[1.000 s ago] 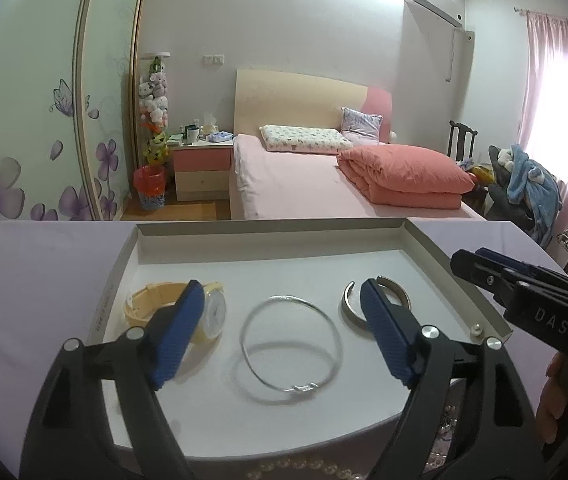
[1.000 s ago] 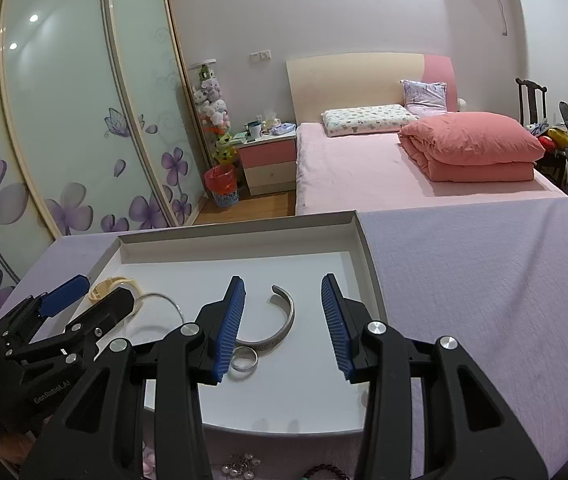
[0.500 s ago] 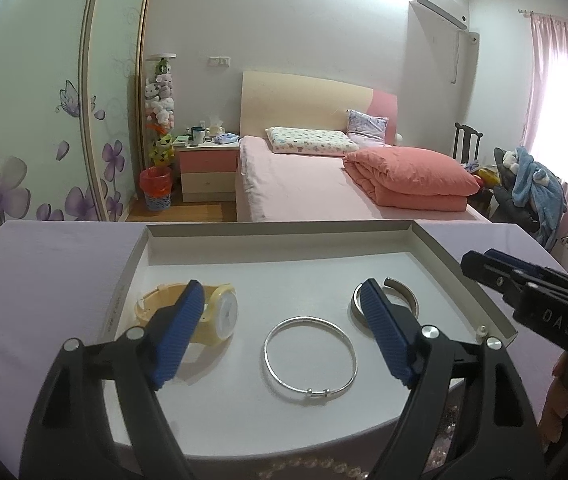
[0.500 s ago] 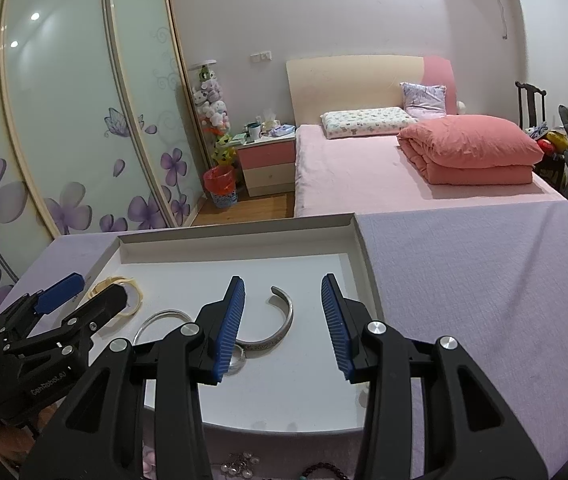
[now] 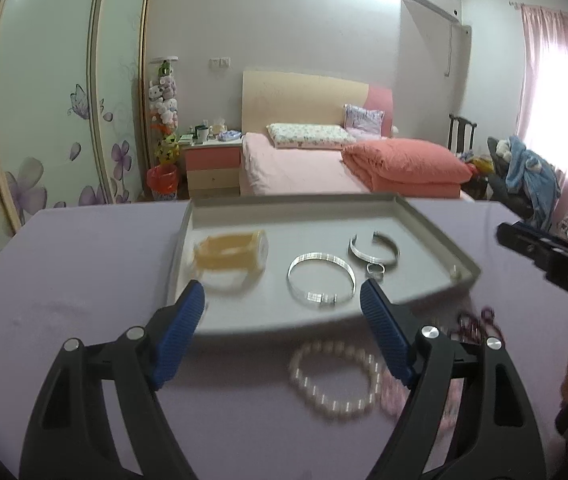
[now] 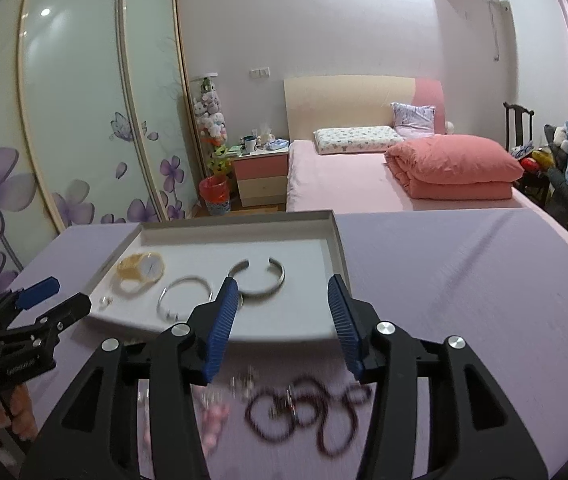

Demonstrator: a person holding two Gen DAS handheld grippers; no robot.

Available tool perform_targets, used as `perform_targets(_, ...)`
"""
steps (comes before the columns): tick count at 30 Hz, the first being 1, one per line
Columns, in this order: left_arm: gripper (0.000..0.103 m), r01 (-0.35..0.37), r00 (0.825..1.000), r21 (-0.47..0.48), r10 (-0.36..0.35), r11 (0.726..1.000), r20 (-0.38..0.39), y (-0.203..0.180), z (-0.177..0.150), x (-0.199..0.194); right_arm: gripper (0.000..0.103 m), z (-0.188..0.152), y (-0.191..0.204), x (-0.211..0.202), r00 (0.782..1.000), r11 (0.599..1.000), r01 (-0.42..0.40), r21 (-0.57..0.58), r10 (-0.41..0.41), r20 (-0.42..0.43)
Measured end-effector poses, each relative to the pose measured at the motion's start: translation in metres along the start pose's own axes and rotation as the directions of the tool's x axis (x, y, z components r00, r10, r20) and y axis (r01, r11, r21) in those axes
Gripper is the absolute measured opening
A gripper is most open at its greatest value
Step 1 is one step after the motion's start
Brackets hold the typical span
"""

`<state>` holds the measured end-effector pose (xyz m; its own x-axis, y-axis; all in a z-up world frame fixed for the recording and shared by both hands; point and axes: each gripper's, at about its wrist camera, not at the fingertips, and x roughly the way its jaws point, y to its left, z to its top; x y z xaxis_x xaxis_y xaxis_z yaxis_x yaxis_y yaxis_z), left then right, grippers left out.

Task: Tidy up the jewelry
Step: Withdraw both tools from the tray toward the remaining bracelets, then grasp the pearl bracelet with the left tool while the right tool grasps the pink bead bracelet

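Right wrist view: right gripper (image 6: pixel 282 318), jaws just widened and empty, hovers over dark beaded bracelet (image 6: pixel 303 410) beside shallow grey tray (image 6: pixel 335 240); next, descend and pinch it.

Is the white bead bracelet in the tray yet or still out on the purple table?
Out. The white bead bracelet lies on the purple table, in front of the tray's near edge.

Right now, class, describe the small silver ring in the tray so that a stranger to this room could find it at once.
Start at the shallow grey tray on the lilac tablecloth. Inside it lie a yellow watch, a closed silver bangle and an open silver cuff. The small ring sits by the cuff's near edge, beside the bangle, and is by far the smallest hoop there.
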<state>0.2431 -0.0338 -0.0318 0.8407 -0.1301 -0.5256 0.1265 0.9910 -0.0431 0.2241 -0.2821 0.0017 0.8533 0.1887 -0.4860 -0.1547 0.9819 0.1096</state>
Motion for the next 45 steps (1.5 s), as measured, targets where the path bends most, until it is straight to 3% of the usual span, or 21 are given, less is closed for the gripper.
perform_targets(4, 0.078, -0.021, 0.998, 0.001, 0.021, 1.000, -0.062, -0.002, -0.015, 0.000, 0.048, -0.020, -0.002, -0.025, 1.000, 1.000, 0.017, -0.008, -0.017, 0.006)
perform_targets(8, 0.065, -0.028, 0.989, 0.008, 0.029, 1.000, -0.144, -0.007, -0.022, 0.014, 0.048, -0.031, 0.001, -0.040, 1.000, 1.000, 0.027, -0.001, -0.027, 0.011)
perform_targets(14, 0.051, -0.036, 0.963, -0.016, 0.030, 0.999, -0.269, -0.010, -0.029, 0.041, 0.049, -0.040, 0.002, -0.043, 1.000, 1.000, 0.022, 0.005, -0.022, 0.009)
perform_targets(19, 0.046, -0.036, 0.946, -0.039, 0.021, 0.999, -0.323, -0.011, -0.033, 0.053, 0.049, -0.047, 0.002, -0.043, 1.000, 1.000, 0.013, 0.010, -0.013, 0.001)
perform_targets(22, 0.039, -0.049, 0.944, -0.012, 0.042, 0.999, -0.326, -0.015, -0.034, 0.053, 0.049, -0.050, 0.003, -0.043, 1.000, 1.000, 0.006, 0.011, -0.006, -0.001)
perform_targets(26, 0.010, -0.060, 0.943, 0.014, 0.061, 0.998, -0.327, -0.020, -0.034, 0.053, 0.049, -0.054, 0.005, -0.045, 1.000, 1.000, 0.001, 0.009, -0.001, -0.005)
perform_targets(34, 0.010, -0.057, 0.945, -0.021, 0.047, 0.998, -0.324, -0.005, -0.036, 0.046, 0.049, -0.060, 0.008, -0.046, 1.000, 1.000, -0.012, -0.005, 0.012, -0.023)
perform_targets(39, 0.010, -0.080, 0.949, -0.103, 0.044, 0.991, -0.312, 0.030, -0.040, 0.033, 0.049, -0.064, 0.018, -0.041, 0.998, 0.999, -0.032, -0.040, 0.029, -0.064)
perform_targets(45, 0.010, -0.096, 0.973, -0.204, 0.049, 0.974, -0.225, 0.075, -0.041, 0.005, 0.048, -0.071, 0.037, -0.024, 0.987, 0.993, -0.051, -0.102, 0.035, -0.157)
